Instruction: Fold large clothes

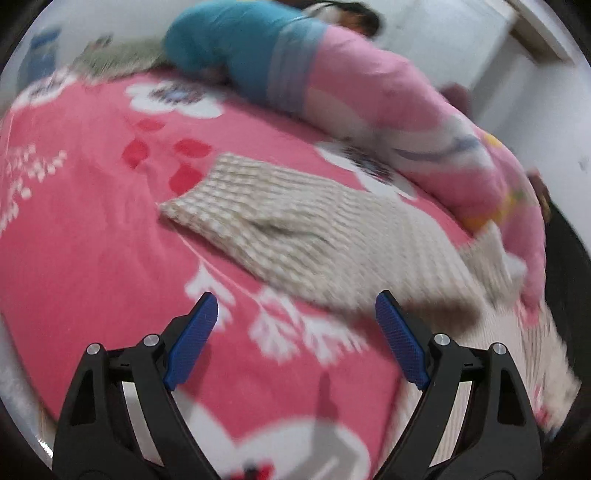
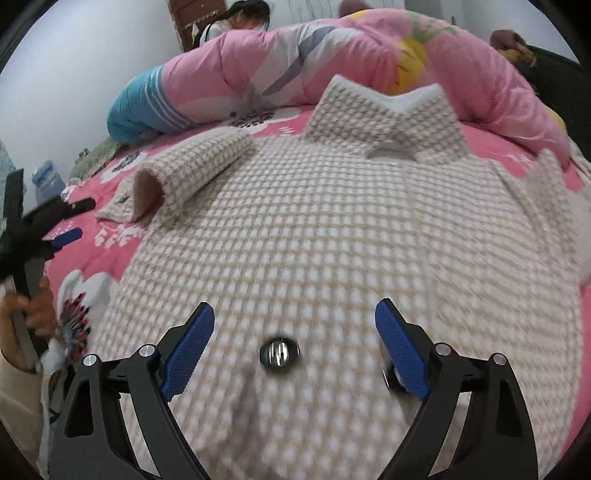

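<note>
A beige-and-white checked coat (image 2: 332, 229) lies spread flat on the pink flowered bedspread (image 2: 110, 232), collar (image 2: 384, 118) toward the far side and a shiny button (image 2: 279, 352) near me. Its left sleeve (image 2: 192, 173) lies folded across beside the body, cuff open toward the left; the left wrist view shows this sleeve (image 1: 280, 221) too. My right gripper (image 2: 295, 317) hovers open over the coat's lower front, nothing between its blue pads (image 2: 188, 350). Over bare bedspread (image 1: 92, 221) just left of the coat, my left gripper (image 1: 295, 310) stands open and empty; it also shows as the left gripper (image 2: 70, 221) at the right wrist view's left edge.
A rolled pink and blue quilt (image 2: 295, 62) runs along the far side of the bed, right behind the collar. A person (image 2: 243, 18) sits beyond it near a white wall. A hand (image 2: 33, 314) holds the left gripper's handle. A blue water jug (image 2: 46, 181) stands at far left.
</note>
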The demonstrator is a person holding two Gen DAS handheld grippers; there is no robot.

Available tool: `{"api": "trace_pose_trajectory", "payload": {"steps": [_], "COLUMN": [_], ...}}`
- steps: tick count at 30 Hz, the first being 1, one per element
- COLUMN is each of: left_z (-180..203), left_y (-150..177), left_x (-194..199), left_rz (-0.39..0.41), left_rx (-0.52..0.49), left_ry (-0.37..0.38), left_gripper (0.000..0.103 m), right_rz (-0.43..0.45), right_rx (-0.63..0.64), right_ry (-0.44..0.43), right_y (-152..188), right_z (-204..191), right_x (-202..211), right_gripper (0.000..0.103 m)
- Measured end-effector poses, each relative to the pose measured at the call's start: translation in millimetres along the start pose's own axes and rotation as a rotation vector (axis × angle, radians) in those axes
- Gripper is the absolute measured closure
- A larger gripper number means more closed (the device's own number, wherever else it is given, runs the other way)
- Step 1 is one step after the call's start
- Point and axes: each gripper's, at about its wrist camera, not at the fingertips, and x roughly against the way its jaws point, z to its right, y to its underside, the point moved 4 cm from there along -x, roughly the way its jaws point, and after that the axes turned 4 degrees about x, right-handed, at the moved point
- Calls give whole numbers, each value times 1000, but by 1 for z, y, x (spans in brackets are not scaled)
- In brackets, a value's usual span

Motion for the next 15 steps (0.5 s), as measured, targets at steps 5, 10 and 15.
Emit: {"api": "trace_pose_trajectory", "payload": {"steps": [5, 10, 15], "left_z": [-38, -40, -9], "left_y": [-41, -60, -73], "left_x": [-51, -77, -62], "left_rz": [-9, 17, 95], "left_rx": [176, 103, -61], "left_ry": [-115, -251, -365], "left_gripper": [29, 50, 91], "right_rz": [10, 37, 61], "right_rx": [-5, 15, -17], "right_ry": [-43, -60, -91], "right_y": [-3, 1, 6], "right_z": [-2, -4, 5], "right_x": [-20, -26, -21], "right_gripper": [17, 17, 17]}}
